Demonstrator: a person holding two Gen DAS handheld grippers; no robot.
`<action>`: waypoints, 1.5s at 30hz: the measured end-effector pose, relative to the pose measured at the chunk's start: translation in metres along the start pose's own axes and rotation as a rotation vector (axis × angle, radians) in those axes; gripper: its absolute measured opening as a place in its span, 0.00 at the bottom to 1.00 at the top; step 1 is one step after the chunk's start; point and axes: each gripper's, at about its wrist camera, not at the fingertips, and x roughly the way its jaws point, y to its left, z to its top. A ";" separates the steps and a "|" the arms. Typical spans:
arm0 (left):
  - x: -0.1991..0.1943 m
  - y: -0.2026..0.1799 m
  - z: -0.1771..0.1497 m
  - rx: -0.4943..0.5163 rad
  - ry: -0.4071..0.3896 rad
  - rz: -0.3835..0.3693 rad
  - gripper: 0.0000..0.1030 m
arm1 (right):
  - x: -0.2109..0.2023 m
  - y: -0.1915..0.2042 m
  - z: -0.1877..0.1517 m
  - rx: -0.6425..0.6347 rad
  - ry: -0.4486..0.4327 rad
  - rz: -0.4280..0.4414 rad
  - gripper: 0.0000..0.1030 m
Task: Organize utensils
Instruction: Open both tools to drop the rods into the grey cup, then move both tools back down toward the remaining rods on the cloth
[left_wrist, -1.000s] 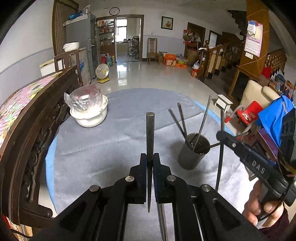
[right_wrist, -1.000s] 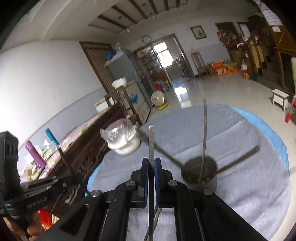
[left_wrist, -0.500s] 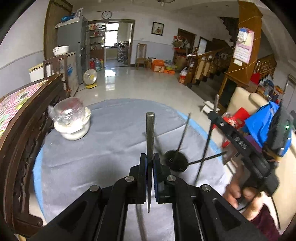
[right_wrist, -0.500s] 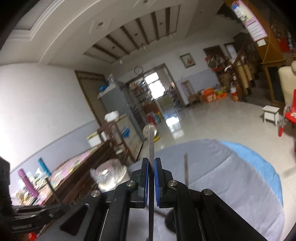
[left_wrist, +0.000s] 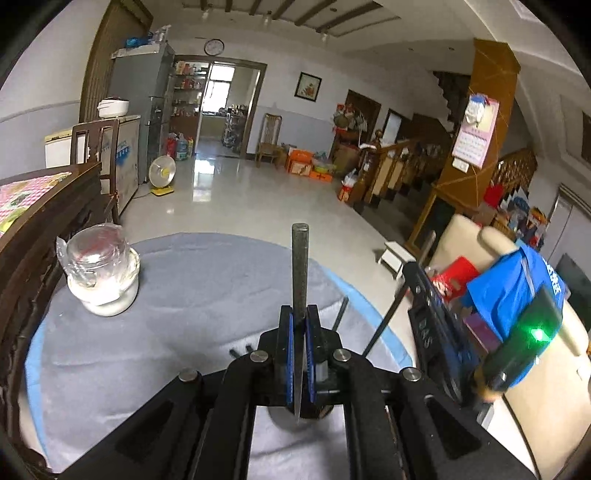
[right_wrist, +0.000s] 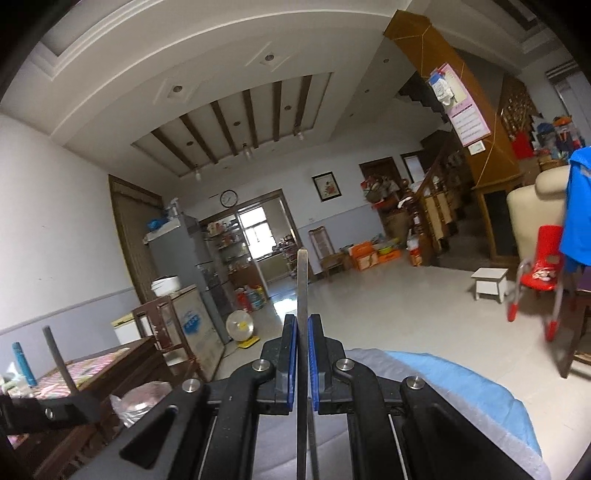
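A round table (left_wrist: 192, 295) under grey cloth carries a white bowl (left_wrist: 105, 295).

A: What is different in the left wrist view?

B: The left gripper (left_wrist: 299, 317) has tipped up. Far more of the room and ceiling shows, and the metal cup (left_wrist: 295, 415) that stood ahead on the right now sits almost hidden under the jaws. The white bowl (left_wrist: 105, 291) has slid to the left edge.

A: And the right one?

B: The right gripper (right_wrist: 303, 328) has swung up to level. The grey table cover (right_wrist: 424, 373), which filled its view 2 frames back, is down to a strip at the bottom, and the cup has dropped out of sight. From the left camera it now appears tilted steeply upward (left_wrist: 413, 273).
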 end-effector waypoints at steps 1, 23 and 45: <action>0.005 0.000 0.000 -0.008 -0.006 -0.003 0.06 | 0.002 0.000 -0.002 -0.007 0.000 -0.009 0.06; 0.034 -0.006 -0.039 0.042 0.066 0.041 0.07 | 0.007 -0.004 -0.036 -0.086 0.164 0.001 0.07; -0.043 0.072 -0.172 0.010 0.306 0.348 0.60 | -0.127 -0.017 -0.047 -0.078 0.272 0.161 0.63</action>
